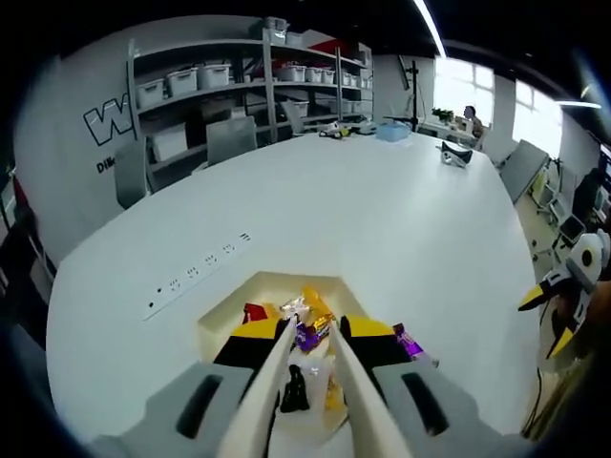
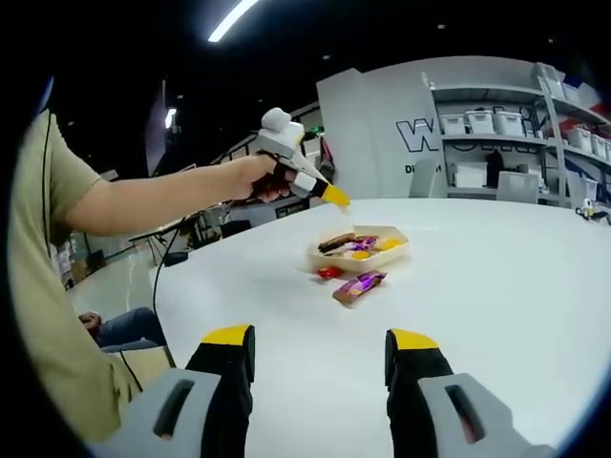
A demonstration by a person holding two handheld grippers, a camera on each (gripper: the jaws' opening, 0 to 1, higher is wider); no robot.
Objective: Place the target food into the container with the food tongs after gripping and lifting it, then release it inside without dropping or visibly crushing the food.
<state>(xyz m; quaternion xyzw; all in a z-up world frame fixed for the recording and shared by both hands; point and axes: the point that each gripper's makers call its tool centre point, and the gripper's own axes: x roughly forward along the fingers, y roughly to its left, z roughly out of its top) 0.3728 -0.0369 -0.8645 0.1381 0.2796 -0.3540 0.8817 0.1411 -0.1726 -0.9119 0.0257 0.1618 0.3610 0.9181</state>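
My left gripper [image 1: 313,330] is shut on white food tongs [image 1: 272,382], whose two arms reach forward over a cream container [image 1: 221,312] holding several wrapped sweets. A purple-wrapped sweet [image 1: 310,335] lies between the tong tips; I cannot tell whether it is pinched. In the right gripper view a hand holds the left gripper [image 2: 298,172] up above the container [image 2: 361,256]. On the table beside the container lie a purple-wrapped sweet [image 2: 358,285] and a red one [image 2: 329,273]. My right gripper [image 2: 320,345] stands open over the near table with nothing between its jaws.
The white table [image 1: 382,219] has a row of sockets [image 1: 196,271] near the container and small items [image 1: 454,153] at its far end. Shelves with white bins [image 1: 239,81] and grey chairs [image 1: 229,138] stand behind. The person's arm and torso [image 2: 57,286] are on the left.
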